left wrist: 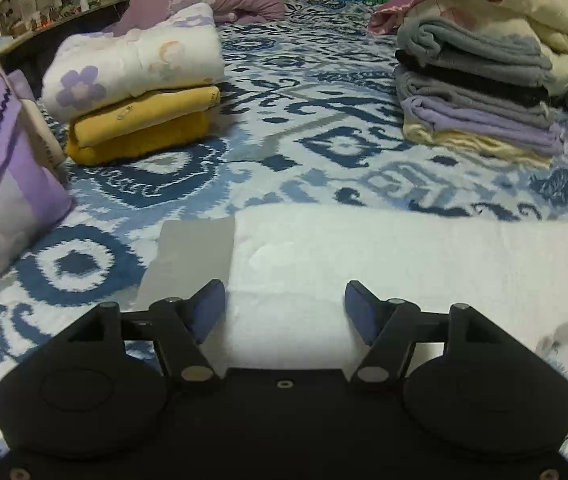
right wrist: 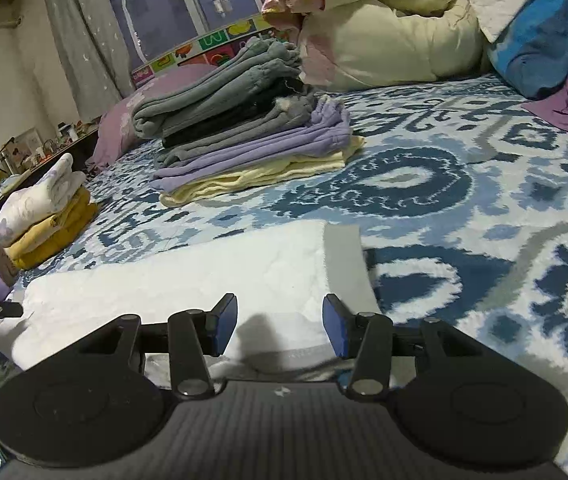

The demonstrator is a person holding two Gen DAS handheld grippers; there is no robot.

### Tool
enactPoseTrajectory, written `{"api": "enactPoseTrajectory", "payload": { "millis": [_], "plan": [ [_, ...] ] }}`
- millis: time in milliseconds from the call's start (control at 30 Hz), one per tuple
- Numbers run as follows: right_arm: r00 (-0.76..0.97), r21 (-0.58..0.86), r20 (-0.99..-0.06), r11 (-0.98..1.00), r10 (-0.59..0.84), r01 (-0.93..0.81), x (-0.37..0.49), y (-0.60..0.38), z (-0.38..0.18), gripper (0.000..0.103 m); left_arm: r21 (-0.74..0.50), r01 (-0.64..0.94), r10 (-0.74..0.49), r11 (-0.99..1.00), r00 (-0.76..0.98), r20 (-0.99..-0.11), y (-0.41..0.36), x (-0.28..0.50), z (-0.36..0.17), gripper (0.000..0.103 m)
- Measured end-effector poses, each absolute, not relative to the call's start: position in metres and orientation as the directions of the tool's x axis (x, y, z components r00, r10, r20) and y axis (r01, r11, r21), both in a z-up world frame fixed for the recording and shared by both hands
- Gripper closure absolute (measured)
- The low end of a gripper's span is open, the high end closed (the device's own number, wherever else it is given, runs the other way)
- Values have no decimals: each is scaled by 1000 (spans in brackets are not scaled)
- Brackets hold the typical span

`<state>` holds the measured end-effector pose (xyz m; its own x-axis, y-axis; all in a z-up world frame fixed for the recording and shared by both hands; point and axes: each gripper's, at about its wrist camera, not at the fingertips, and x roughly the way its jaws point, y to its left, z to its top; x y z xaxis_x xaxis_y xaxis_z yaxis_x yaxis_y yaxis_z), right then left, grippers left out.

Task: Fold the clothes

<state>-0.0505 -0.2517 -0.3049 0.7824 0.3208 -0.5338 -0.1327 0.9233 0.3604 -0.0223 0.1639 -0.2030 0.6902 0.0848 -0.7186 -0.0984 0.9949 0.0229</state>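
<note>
Patterned bed (left wrist: pixel 284 148), both tools low at its near side. Left tool (left wrist: pixel 284 312) and right tool (right wrist: pixel 280 326) spread wide, empty, straddling near hem of white garment (left wrist: pixel 383 264). Probably mid-fold: pinch hem, carry away. Bare bedding beyond; folded stacks (right wrist: pixel 244 136) farther.

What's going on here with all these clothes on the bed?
A person is folding laundry with a two-finger gripper in each hand. Both the left gripper and the right gripper are open and hover over a white garment with grey cuffs, lying flat on the blue patterned bedspread. Neither is gripping it. Two piles sit further back: a yellow and white floral pile and a taller grey and purple pile.
</note>
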Motion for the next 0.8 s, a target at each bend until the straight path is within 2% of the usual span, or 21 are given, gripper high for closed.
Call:
{"api": "enactPoseTrajectory", "payload": {
  "millis": [167,233,267,300,367,433,533,700,800],
  "plan": [
    [779,445,-533,892,331,-75,-61,-263,-307,51,27,-112,96,993,678,-729,163,-32,-197,34],
    [775,454,-549,890,313,-38,-66,-267,-307,43,28,-118,101,993,674,-732,163,-35,-194,33],
    [768,456,-567,890,297,-7,-68,-269,-309,29,26,-121,101,992,673,-733,163,-37,-194,33],
    [761,469,-579,883,291,19,-69,-273,-311,26,23,-124,101,992,671,-734,164,-40,-193,32],
    [752,528,-581,848,312,56,-74,-281,-316,26,7,-138,98,990,667,-739,166,-43,-192,31],
    [749,644,-542,761,381,79,-81,-291,-321,26,-23,-167,95,986,661,-744,169,-48,-193,30],
    [740,812,-462,569,488,131,-89,-303,-339,26,-103,-222,67,970,647,-760,170,-57,-198,20],
    [744,865,-425,473,515,167,-92,-299,-347,26,-273,-295,-41,916,608,-793,164,-68,-217,13],
    [758,874,-414,453,503,176,-89,-296,-350,26,-322,-333,-58,886,609,-791,156,-69,-230,12]
  ]
}}
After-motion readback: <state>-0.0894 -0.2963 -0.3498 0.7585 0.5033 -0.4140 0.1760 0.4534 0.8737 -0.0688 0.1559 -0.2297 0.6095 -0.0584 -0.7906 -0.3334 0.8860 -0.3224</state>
